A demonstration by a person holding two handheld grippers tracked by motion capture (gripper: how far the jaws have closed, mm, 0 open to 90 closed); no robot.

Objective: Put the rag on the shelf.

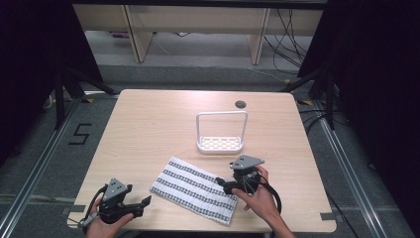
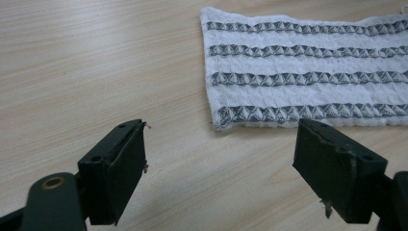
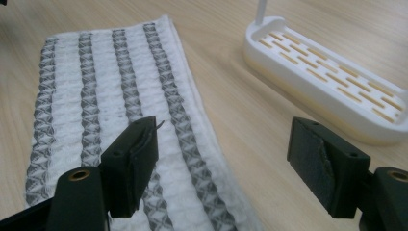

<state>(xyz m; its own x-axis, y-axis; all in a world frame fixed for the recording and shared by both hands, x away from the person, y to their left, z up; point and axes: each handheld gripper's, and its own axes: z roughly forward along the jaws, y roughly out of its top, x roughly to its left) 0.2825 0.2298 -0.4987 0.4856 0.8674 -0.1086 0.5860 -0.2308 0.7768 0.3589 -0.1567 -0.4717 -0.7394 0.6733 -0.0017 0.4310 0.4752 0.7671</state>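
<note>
From the high view, a pale wooden table (image 1: 148,124) holds a white cloth with grey stripes (image 1: 194,189), lying flat and slanted near the front edge. Behind it, well apart, stands a white slotted rack with a tall loop handle (image 1: 220,133). The left gripper (image 1: 139,204) sits at the table's front left corner in a person's hand, jaws spread, pointing toward the cloth's near-left end without touching it. The right gripper (image 1: 222,182) is held at the cloth's right end, over its edge; from here its jaw gap is hard to judge. Bare wood lies open to the left and behind the cloth. In the left gripper view, the left gripper (image 2: 219,163) has its two black jaws wide apart and holding nothing, above bare table; the cloth's (image 2: 308,72) short edge lies just ahead, apart from both jaws. In the right gripper view, the right gripper (image 3: 222,163) is also spread wide and empty; its left jaw hangs over the cloth (image 3: 110,106), its right jaw over bare wood, with the cloth's long edge running between them. The rack (image 3: 332,82) sits beyond on the right, near but apart from the cloth.
</note>
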